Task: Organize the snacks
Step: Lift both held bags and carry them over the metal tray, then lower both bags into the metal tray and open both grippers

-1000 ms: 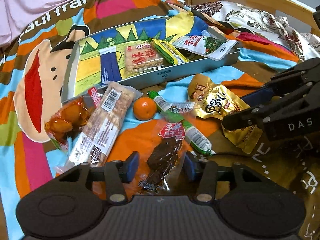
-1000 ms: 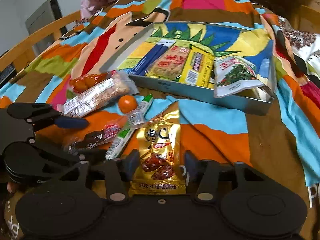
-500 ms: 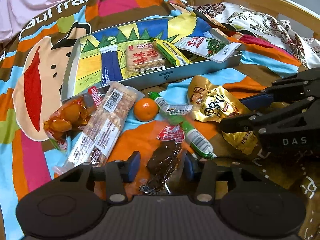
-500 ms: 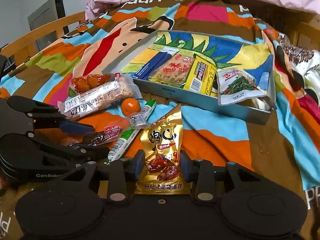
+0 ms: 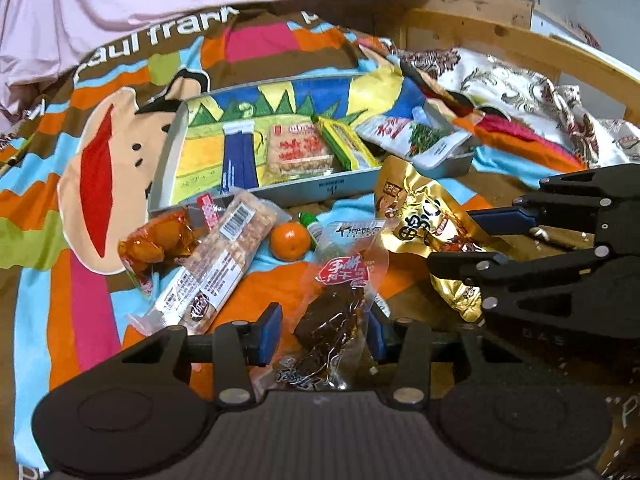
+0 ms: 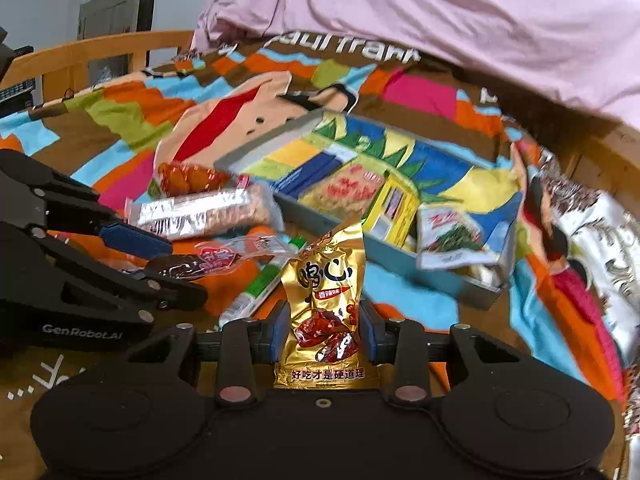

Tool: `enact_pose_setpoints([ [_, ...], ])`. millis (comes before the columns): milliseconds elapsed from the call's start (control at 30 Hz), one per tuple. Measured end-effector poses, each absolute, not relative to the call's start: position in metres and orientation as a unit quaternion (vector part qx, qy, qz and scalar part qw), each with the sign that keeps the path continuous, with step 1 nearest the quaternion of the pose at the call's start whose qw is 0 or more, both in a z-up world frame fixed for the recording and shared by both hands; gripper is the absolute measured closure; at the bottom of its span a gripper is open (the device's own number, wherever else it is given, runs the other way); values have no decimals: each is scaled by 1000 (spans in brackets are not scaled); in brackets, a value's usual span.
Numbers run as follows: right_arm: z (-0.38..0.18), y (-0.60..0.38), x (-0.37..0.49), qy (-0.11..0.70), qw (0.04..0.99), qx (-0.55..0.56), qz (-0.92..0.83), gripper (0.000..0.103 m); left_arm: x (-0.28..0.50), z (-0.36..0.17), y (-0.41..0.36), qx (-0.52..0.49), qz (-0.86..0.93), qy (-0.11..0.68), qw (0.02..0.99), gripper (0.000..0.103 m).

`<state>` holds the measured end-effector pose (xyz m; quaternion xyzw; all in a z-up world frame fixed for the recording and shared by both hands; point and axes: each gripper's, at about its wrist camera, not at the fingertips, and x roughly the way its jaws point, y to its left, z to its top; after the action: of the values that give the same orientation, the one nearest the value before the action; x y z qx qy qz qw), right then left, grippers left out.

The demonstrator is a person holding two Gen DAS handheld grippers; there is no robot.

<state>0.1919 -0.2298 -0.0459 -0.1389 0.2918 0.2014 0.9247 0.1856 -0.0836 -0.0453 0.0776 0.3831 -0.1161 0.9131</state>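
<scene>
My left gripper [image 5: 322, 334] is shut on a clear packet of dark dried meat [image 5: 334, 316] and holds it lifted off the bedspread. My right gripper [image 6: 323, 330] is shut on a gold snack pouch [image 6: 326, 300], also lifted; the pouch shows in the left wrist view [image 5: 424, 224]. A grey metal tray [image 5: 332, 188] lies ahead with a blue packet, a peanut brittle pack [image 5: 298, 150], a yellow-green bar and a white-green pouch [image 5: 416, 140] inside. Each gripper sees the other beside it.
On the colourful bedspread lie a long nut bar [image 5: 216, 276], an orange-red packet [image 5: 156, 244], a mandarin [image 5: 290, 240] and a green-white sausage stick [image 6: 260, 288]. A pink quilt [image 6: 440, 20] is behind; wooden bed rails [image 5: 500, 40] border the sides.
Both grippers have closed on their packets and lifted them off the bedspread; the views have tilted up and the gold pouch now stands upright in the right gripper.
</scene>
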Motion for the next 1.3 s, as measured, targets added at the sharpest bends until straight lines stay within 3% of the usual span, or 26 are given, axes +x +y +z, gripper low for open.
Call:
enact_pose_setpoints([
  [267, -29, -242, 202, 234, 951, -123, 162, 65, 190, -18, -88, 61, -90, 334, 936, 56],
  [633, -21, -268, 282, 197, 969, -73, 127, 65, 275, 1, -84, -4, -52, 306, 950, 56],
  [1300, -57, -278, 394, 221, 965, 13, 139, 64, 418, -31, -102, 10, 3, 360, 933, 56],
])
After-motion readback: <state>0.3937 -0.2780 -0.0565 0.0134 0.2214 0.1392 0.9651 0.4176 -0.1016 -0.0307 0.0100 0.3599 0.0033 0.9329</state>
